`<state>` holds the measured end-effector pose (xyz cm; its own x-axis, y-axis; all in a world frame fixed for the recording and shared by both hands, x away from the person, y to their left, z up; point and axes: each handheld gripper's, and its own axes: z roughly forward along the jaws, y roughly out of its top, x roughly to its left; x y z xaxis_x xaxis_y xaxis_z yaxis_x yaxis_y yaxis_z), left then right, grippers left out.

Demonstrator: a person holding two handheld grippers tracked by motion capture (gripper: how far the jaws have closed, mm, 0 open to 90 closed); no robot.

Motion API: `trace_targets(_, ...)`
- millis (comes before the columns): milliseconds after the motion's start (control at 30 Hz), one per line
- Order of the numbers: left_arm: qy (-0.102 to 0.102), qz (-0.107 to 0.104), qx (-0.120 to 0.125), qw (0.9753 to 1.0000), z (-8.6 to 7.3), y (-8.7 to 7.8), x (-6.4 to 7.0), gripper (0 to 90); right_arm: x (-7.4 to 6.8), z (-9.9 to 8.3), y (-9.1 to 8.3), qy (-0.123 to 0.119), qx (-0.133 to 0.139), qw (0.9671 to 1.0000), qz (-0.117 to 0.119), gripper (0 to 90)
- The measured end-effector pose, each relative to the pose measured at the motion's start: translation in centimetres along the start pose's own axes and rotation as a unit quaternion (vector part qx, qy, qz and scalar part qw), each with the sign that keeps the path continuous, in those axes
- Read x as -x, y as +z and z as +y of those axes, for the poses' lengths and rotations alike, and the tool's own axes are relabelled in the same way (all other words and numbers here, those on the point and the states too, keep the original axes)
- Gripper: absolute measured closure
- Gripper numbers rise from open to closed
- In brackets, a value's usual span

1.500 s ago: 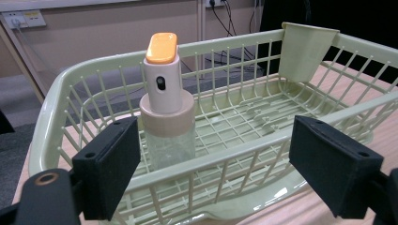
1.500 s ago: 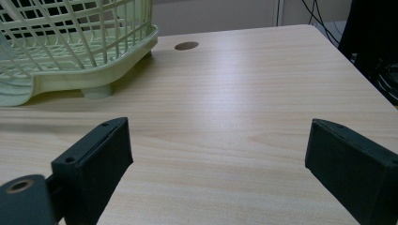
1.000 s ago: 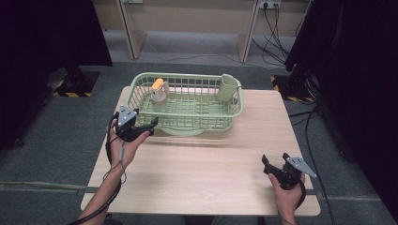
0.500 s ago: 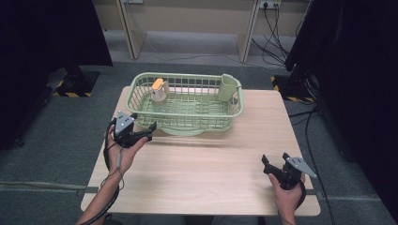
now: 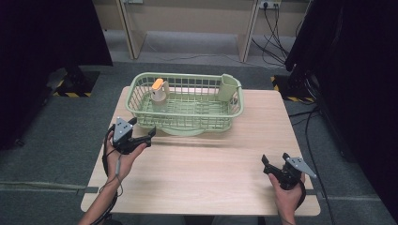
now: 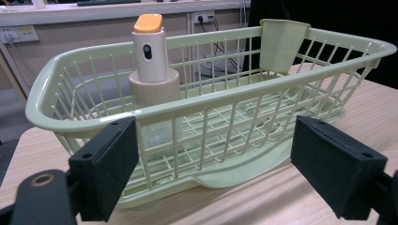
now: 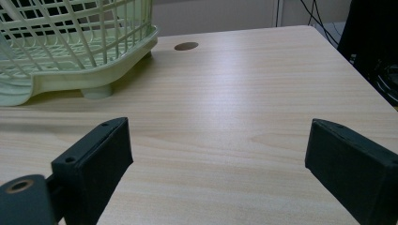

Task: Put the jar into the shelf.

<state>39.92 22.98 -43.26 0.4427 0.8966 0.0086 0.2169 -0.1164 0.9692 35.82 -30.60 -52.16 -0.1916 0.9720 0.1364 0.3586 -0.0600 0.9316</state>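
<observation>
Green basket (image 5: 187, 104) sits at the far side of the table (image 5: 206, 178), w/ a bottle (image 5: 159, 91) standing up in its left end and a small cup (image 5: 227, 86) hung on its right end. Left gripper (image 5: 143, 138) is just in front of the basket's near left corner, jaws wide apart, holding nothing. Right gripper (image 5: 268, 165) rests low near the table's front right, well apart from the basket, jaws also spread and bare. The step looks like getting the bottle: best to go up and over the rim, come down straight, and pinch the wide neck below the orange cap, not thru the bars. Lots of bare wood in front and to the right. The basket wall is the thing to not bump.
</observation>
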Motion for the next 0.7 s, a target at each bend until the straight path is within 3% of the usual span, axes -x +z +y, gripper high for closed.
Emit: trace_targets(700,-0.004,-0.015,0.010,0.9998,-2.5,-1.0,0.1,14.1,0.0,0.0,0.0,-0.001,0.000,1.0000,0.000,7.8)
